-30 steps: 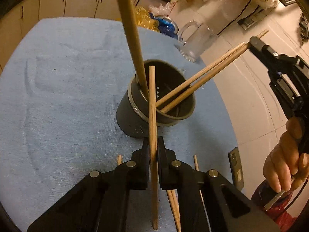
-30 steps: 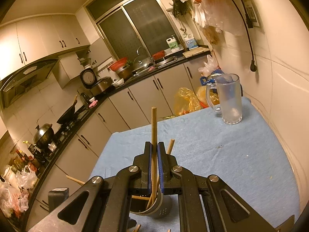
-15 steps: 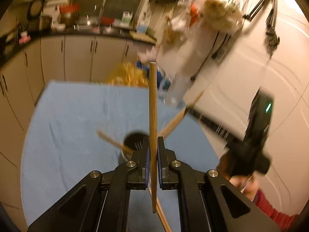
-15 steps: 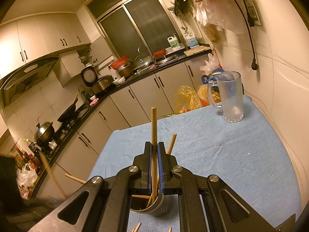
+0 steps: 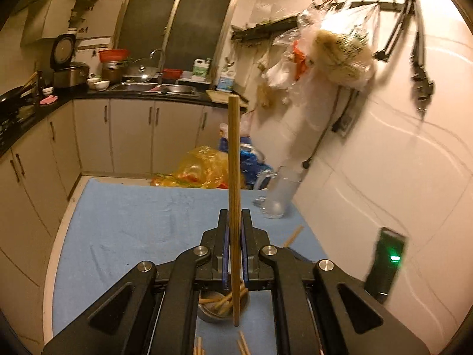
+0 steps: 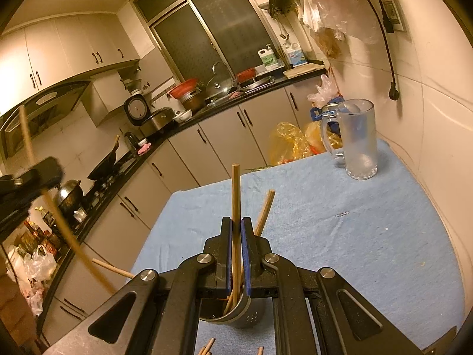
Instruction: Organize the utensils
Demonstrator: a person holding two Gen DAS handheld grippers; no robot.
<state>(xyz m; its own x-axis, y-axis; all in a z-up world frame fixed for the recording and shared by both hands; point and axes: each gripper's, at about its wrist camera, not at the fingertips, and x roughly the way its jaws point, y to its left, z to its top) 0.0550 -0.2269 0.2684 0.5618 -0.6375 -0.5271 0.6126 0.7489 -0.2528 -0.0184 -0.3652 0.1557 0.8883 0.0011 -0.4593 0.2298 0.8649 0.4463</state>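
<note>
My left gripper (image 5: pixel 234 216) is shut on a wooden chopstick (image 5: pixel 233 153) that stands upright, its lower tip hanging just above the grey perforated holder (image 5: pixel 220 310). The holder has several chopsticks in it. My right gripper (image 6: pixel 236 224) is shut on another chopstick (image 6: pixel 235 192), whose lower end reaches down into the same holder (image 6: pixel 245 315). A further chopstick (image 6: pixel 266 210) leans in the holder beside it. In the right wrist view the left gripper (image 6: pixel 35 177) shows blurred at the far left, well above the table.
The blue towel (image 6: pixel 340 236) covers the table. A glass mug (image 6: pixel 353 139) stands at the far right corner by the tiled wall. Loose chopsticks (image 5: pixel 244 346) lie near the front edge. Plastic bags (image 5: pixel 204 168) sit behind the table, with kitchen cabinets on the left.
The left gripper has risen with its chopstick from beside the holder to well above it and tipped up toward the kitchen. The right gripper has stayed put.
</note>
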